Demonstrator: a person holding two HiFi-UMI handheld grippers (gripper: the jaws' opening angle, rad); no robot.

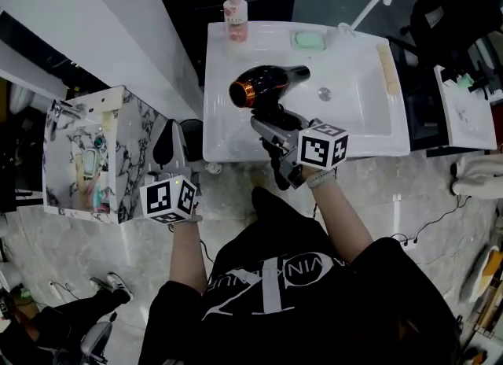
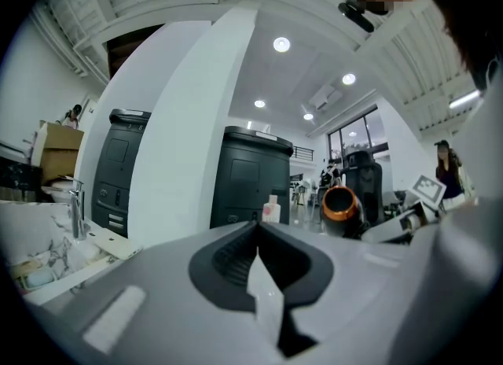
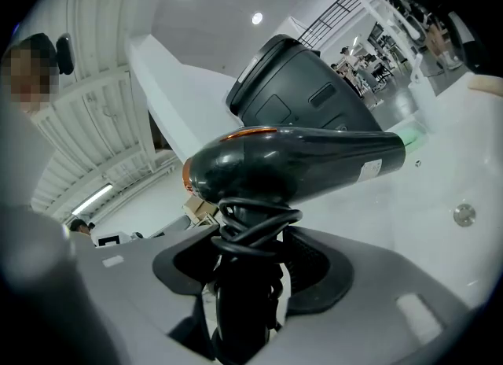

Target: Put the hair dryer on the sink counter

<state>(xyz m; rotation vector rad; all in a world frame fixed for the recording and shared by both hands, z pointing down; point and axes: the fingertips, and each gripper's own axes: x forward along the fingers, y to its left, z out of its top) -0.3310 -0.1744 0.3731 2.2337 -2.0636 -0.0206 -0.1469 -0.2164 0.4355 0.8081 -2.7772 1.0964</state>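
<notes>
Gripping the hair dryer (image 1: 266,84) by its handle, the right gripper (image 1: 277,129) is seen with its jaws spread fairly wide and pressed against both sides of that handle. The black cord (image 3: 253,230) is wound in loops just above the jaws, probably so that nothing trails or snags while the dryer is carried.

In the head view the dryer is held over the sink counter (image 1: 228,139), at about 9 o'clock from the basin (image 1: 354,108). Its barrel is kept roughly level, with the copper-ringed end turned toward 9 o'clock and the other end toward 3 o'clock. Whether the barrel already touches the white surface cannot be told. A handle grip is judged sensible here, since the body can then be laid on its side on the flat strip instead of sliding into the basin.

A pink bottle (image 1: 235,17) is set at 11 o'clock on the counter and a green soap dish (image 1: 310,39) at 12 o'clock, so the near left part is left bare for the dryer.

The left gripper (image 1: 169,176) is held low at 8 o'clock, off the counter and beside a marble-patterned cabinet (image 1: 130,131). Its jaws are brought together with nothing between them. It is judged to be kept aside because only one gripper is needed for this placement.
</notes>
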